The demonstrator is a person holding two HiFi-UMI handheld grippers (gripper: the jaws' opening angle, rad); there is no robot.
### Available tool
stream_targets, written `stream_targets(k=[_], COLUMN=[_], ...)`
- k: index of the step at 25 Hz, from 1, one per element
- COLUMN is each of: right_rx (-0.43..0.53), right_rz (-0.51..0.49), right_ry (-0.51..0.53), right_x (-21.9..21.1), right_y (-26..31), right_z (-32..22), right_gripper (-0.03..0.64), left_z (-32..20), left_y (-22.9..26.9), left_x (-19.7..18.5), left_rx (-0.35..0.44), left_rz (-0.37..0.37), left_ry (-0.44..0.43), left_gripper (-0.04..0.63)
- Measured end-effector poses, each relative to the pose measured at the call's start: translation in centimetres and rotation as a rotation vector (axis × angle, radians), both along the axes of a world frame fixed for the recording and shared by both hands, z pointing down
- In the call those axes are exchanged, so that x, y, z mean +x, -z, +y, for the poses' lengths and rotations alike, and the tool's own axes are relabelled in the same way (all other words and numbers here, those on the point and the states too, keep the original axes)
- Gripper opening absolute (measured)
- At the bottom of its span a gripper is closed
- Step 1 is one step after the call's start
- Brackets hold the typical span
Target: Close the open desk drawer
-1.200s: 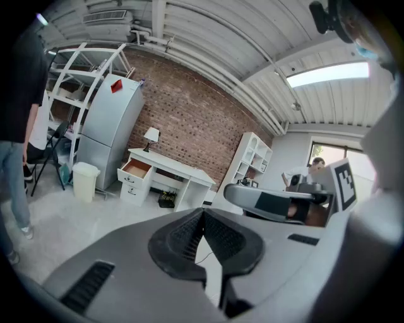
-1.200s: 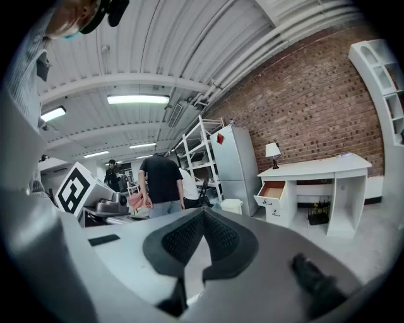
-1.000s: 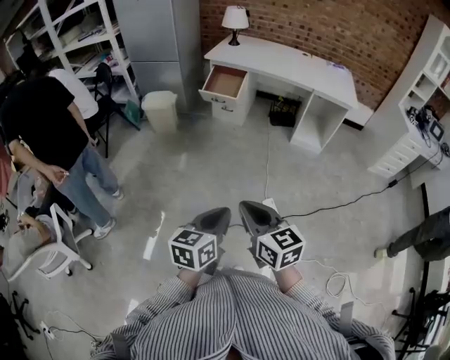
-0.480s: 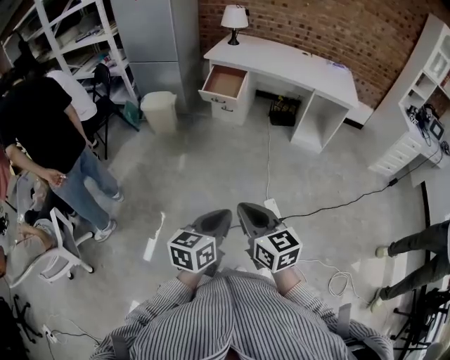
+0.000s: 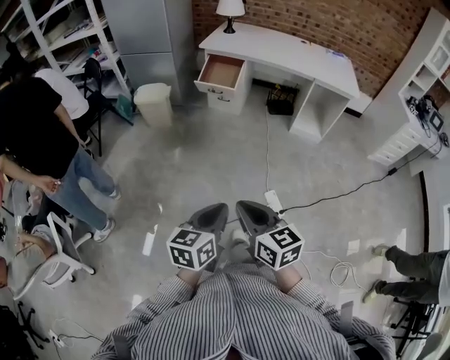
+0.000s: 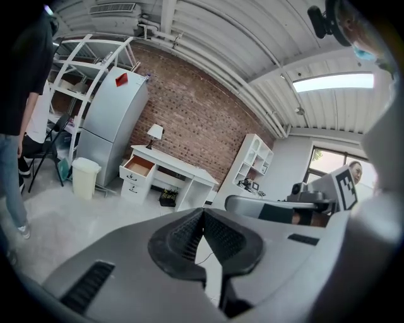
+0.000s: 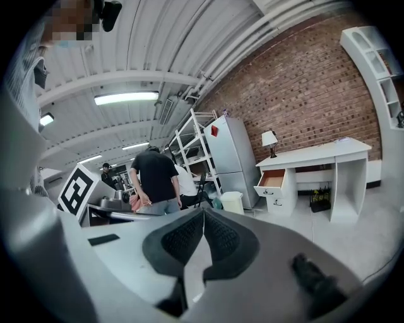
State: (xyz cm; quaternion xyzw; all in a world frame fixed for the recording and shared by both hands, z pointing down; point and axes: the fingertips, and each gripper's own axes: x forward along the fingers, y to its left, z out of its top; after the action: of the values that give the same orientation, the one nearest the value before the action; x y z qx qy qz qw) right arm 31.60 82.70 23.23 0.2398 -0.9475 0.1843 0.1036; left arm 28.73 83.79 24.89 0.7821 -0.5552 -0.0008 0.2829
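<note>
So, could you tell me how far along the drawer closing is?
Done: nothing yet; the drawer of the white desk stands pulled out, its inside showing. In hand: at most the approach; the left gripper and right gripper sit near the person's body, jaws together on nothing, with a stretch of floor before the desk. Left: cross over and push the drawer in.

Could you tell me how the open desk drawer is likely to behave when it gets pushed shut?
The drawer looks empty, so it is probably light to push. It is a rigid box in the white desk, so it likely slides rather than tips. A hard shove might shake the lamp above.
</note>
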Motion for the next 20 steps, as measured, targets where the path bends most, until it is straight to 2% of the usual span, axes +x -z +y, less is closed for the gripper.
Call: stream_targets(k=[3,8,15,20], right_rx=[-0.001,-0.009,0.009,0.034], right_rz=[0.004,0.007,-0.028,-0.042], right_ry=[0.005,-0.017,0.045,0.06], right_x=[-1.0,-2.6,-5.5,-6.3], right_y=[-0.6,-1.7,-0.1,0.9], right_z=[-1.8,-8.0,-19.1,-26.8], right_gripper=[0.018,0.018,0.017,0.017], left_z=[-2.0,-7.5,-18.8,-26.8], left_y=[-0.9,-2.4,-0.8,0.8], left_x=[-1.1,-3.6,-6.4,-7.4], left_rx=[-0.015,-0.051,-0.017,0.025], left_rz=[0.012,-0.023,-0.053,-0.033], left_ry=[0.016,0.06,0.097,0.118], left_gripper=[0.012,0.012,0.012,0.012])
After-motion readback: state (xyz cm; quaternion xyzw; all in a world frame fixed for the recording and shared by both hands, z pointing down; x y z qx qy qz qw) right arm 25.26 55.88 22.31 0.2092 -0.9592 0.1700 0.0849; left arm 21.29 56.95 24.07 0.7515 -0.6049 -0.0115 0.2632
